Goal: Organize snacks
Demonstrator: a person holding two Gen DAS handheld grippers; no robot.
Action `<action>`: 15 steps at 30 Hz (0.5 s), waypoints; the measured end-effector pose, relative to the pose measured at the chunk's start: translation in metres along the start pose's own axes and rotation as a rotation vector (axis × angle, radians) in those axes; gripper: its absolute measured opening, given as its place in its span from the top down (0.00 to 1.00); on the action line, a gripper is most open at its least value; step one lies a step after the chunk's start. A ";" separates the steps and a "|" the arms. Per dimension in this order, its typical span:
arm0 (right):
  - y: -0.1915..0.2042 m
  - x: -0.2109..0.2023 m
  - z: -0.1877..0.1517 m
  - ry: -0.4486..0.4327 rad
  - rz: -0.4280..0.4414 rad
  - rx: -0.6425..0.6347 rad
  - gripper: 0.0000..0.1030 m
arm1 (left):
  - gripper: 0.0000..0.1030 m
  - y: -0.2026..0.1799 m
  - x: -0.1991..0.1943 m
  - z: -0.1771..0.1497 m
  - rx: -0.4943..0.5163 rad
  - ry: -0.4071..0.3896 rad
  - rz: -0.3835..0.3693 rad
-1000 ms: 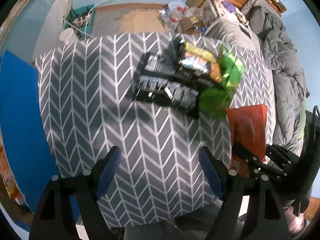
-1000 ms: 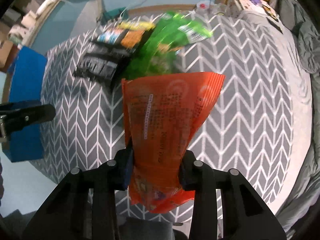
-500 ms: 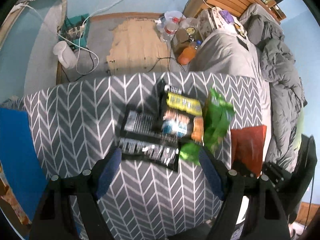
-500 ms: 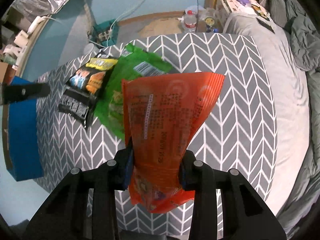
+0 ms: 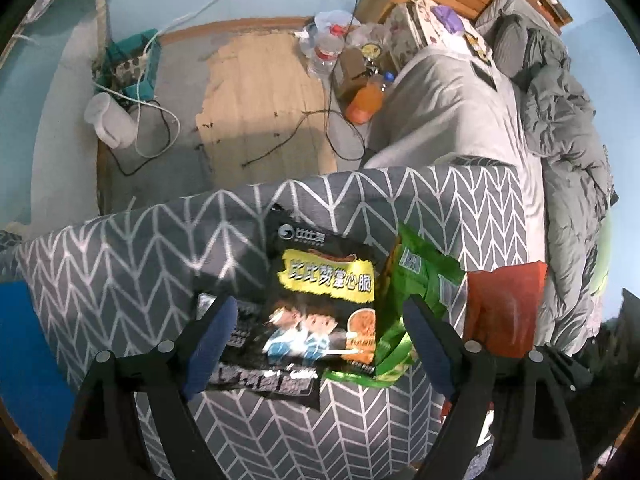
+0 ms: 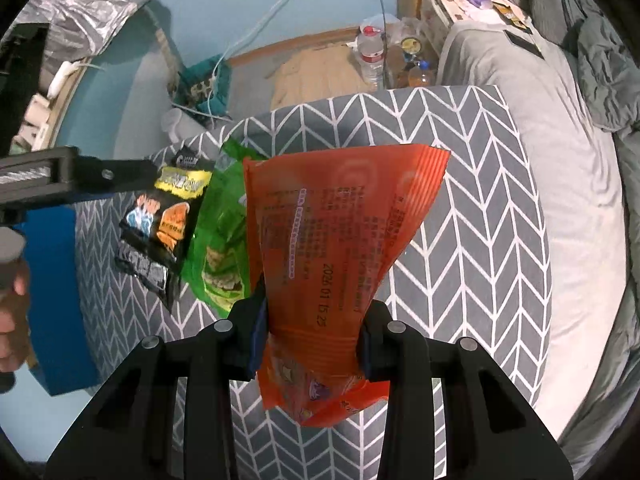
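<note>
A: Where's the orange snack bag [image 6: 332,240]?

B: Right gripper [image 6: 310,344] has it. Jaws pinching the bag near its lower end, bag fanning up toward 12 in the right wrist view, held above the desk [image 6: 460,200]. Print side faces the cam, date stamp readable.

A: And the rest of the snacks?

B: Black snack bag [image 5: 320,304] w/ yellow label lies flat on the desk, dead center in the left wrist view. Green snack bag [image 5: 416,288] just beside it at 3 o'clock, edges overlapping. Another dark pack [image 5: 260,380] sits partly under the black one, toward 6–7 o'clock; blurred, can't read it.

A: Left gripper?

B: Left gripper [image 5: 320,344] hangs over the black bag, pointing steeply down. Jaws spread wide, have just been opening further; the black bag shows between them but the pads aren't pressing on it. Can't tell if the tips touch the desk.

A: Surroundings?

B: Desk has a grey chevron cloth. Blue box [image 6: 56,280] at its 9 o'clock edge in the right view. Bed [image 6: 560,160] w/ grey sheet at 3 o'clock, rumpled duvet [image 5: 560,120] further out. Floor at 12: orange drink bottle [image 5: 366,100], water bottle [image 6: 370,56], cables, power strip [image 5: 132,68]. A hand [image 6: 12,312] on the left gripper's handle shows at 9 in the right view.
</note>
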State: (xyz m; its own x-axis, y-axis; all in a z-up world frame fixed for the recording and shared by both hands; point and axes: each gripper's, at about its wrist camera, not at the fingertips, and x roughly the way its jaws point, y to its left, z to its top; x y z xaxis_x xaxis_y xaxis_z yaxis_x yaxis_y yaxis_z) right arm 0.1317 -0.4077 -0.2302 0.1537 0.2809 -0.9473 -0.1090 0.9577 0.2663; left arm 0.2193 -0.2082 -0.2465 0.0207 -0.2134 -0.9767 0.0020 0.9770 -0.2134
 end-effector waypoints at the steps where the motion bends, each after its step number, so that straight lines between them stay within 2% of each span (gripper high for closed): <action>1: 0.000 0.000 0.001 0.000 0.003 0.002 0.67 | 0.16 -0.002 0.004 0.002 0.001 0.009 -0.001; 13: -0.009 -0.003 0.007 0.002 0.021 0.022 0.67 | 0.16 -0.012 0.044 0.002 0.048 0.089 0.070; 15: -0.010 -0.003 0.008 0.003 0.021 0.022 0.67 | 0.22 -0.013 0.046 -0.001 0.074 0.078 0.085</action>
State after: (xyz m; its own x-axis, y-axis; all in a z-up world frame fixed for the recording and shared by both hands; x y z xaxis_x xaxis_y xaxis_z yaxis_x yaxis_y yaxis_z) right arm 0.1399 -0.4182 -0.2286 0.1491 0.3009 -0.9419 -0.0910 0.9527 0.2900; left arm 0.2194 -0.2305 -0.2888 -0.0539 -0.1263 -0.9905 0.0776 0.9884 -0.1303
